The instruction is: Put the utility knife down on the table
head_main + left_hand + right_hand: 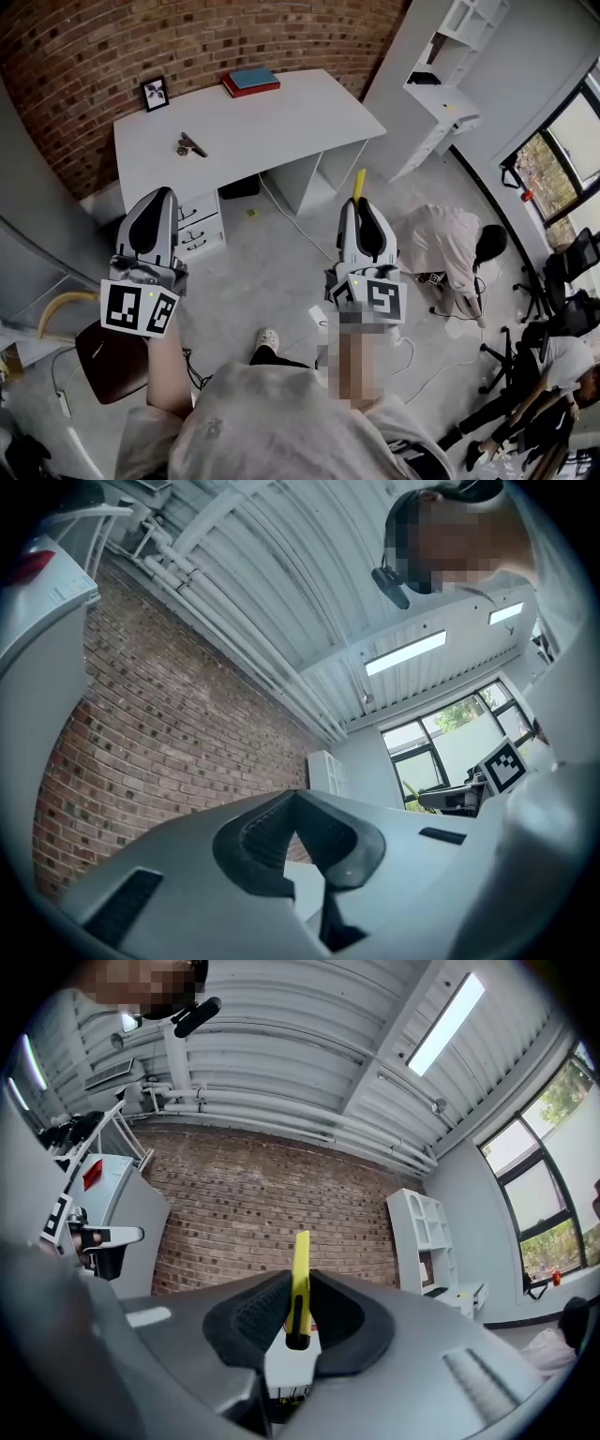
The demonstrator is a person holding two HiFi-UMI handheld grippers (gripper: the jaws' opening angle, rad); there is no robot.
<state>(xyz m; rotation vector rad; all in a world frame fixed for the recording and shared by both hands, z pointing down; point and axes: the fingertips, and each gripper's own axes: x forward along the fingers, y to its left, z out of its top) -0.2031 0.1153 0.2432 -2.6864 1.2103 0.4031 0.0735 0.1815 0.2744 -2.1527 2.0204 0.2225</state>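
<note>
Nothing was set down yet: the slim yellow utility knife [299, 1279] stood clamped upright in the right gripper's [359, 208] jaws, well apart from the white table [281, 122], while the left gripper [298, 822] was closed and empty.

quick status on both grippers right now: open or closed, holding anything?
Left gripper: closed, nothing between its jaws.
Right gripper: closed on a slim yellow plastic utility knife, which sticks out past the jaws.
</note>
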